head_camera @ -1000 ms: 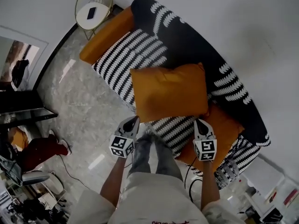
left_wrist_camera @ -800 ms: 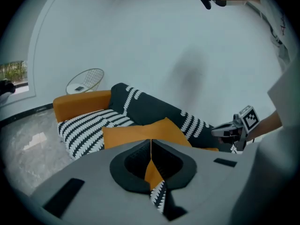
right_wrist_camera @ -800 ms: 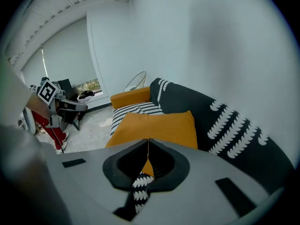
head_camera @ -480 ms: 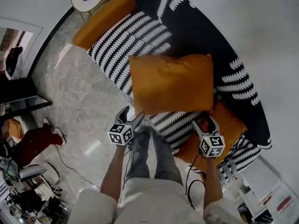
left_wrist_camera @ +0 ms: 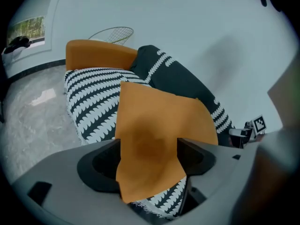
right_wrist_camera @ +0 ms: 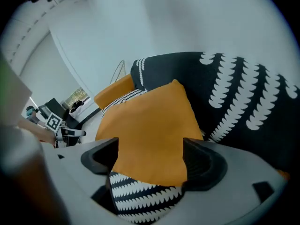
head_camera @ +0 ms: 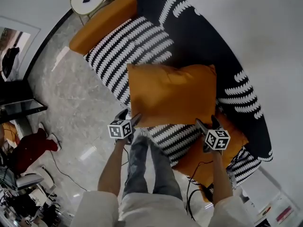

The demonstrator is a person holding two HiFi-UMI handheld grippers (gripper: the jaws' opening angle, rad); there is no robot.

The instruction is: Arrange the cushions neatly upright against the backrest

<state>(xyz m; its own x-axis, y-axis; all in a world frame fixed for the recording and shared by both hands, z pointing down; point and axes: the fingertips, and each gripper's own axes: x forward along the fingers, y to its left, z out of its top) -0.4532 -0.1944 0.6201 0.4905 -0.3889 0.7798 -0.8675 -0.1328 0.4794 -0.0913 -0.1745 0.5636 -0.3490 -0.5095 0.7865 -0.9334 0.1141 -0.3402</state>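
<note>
Left gripper (left_wrist_camera: 149, 149): jaws apart, having just been opening, with the cushion's (head_camera: 173, 96) near left corner between them and not clamped. Right gripper (right_wrist_camera: 150, 156): jaws also apart, having just been opening, and they straddle the cushion's near right corner. The cushion lies across the middle of the seat (head_camera: 137, 44). Its far edge is at the backrest (head_camera: 199, 37) and its near edge is at the seat's front edge. A second cushion (head_camera: 229, 136) lies at the seat's right end, just beside the first one's right corner, below the right gripper.
</note>
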